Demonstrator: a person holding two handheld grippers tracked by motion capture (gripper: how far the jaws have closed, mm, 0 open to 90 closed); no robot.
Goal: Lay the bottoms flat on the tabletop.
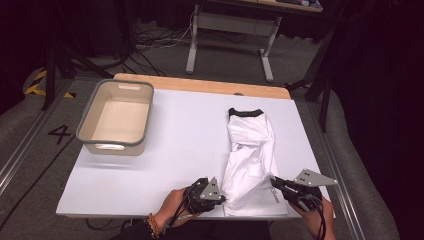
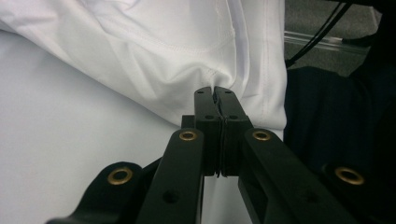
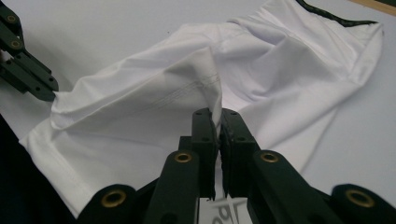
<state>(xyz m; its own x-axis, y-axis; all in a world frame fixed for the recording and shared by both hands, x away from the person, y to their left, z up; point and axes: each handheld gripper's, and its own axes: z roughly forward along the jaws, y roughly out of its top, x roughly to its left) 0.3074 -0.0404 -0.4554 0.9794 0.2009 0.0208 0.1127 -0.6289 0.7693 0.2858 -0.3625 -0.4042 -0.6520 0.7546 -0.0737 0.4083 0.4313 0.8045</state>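
High view: a white garment (image 1: 250, 150) is laid along the table's (image 1: 185, 130) right half, and its near hem is pinched by the left gripper (image 1: 223, 199) and right gripper (image 1: 273, 181) (both clenched on cloth). The edge should be lifted evenly, kept taut.

Open tabletop (image 1: 190, 130) beside bin (image 1: 116, 118)

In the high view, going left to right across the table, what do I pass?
Grey bin → left gripper, shut on the near hem of the white shirt → white shirt → right gripper, shut on the shirt's right edge.
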